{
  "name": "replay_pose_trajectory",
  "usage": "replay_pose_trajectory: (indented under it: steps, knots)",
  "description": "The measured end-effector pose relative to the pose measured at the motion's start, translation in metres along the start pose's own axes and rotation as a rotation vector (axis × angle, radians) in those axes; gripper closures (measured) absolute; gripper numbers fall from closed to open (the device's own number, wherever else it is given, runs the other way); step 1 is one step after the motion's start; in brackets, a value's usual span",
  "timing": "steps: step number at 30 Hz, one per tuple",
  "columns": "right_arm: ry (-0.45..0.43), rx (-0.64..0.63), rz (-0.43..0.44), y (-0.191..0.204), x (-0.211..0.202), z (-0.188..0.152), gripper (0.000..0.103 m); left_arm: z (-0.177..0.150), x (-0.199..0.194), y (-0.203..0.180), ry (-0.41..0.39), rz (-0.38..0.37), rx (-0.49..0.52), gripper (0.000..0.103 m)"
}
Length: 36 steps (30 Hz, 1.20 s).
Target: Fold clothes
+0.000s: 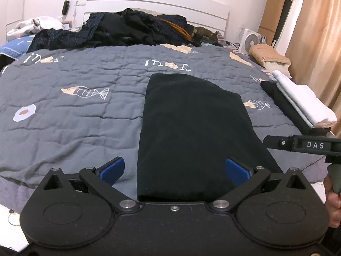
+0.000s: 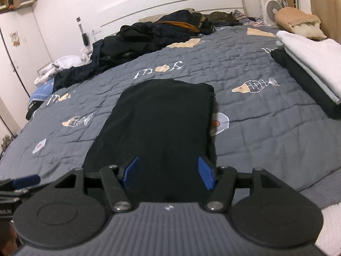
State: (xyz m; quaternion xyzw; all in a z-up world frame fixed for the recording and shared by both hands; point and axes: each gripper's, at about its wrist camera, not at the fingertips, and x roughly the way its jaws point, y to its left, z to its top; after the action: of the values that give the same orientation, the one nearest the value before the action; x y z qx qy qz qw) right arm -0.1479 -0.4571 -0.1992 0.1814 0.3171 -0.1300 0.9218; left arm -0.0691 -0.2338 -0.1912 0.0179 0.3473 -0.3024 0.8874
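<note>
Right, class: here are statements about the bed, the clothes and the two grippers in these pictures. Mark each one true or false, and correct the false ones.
1. The black garment lies folded on the quilt. True.
2. The left gripper is shut on the garment. False: its fingers stand open, holding nothing.
3. A white garment tops the stack at the right edge. True.
4. The dark pile by the headboard is neatly folded. False: it is a loose heap.
5. The right gripper is open. True.
</note>
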Motion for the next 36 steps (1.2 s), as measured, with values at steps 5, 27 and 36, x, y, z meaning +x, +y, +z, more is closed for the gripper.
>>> replay_pose_trajectory:
  steps: [5,27,36]
  knots:
    - [0.026,-0.016,0.021,0.002,0.000,0.001,0.042,0.000,-0.001,-0.004,0.013,0.001,0.021,0.001]
    - [0.099,0.081,0.067,-0.026,-0.003,0.005,0.042,-0.004,-0.007,-0.027,0.012,-0.009,0.030,0.001]
    - [0.109,0.045,0.084,-0.021,-0.013,-0.004,0.042,-0.027,-0.019,-0.029,0.023,0.030,-0.013,0.001]
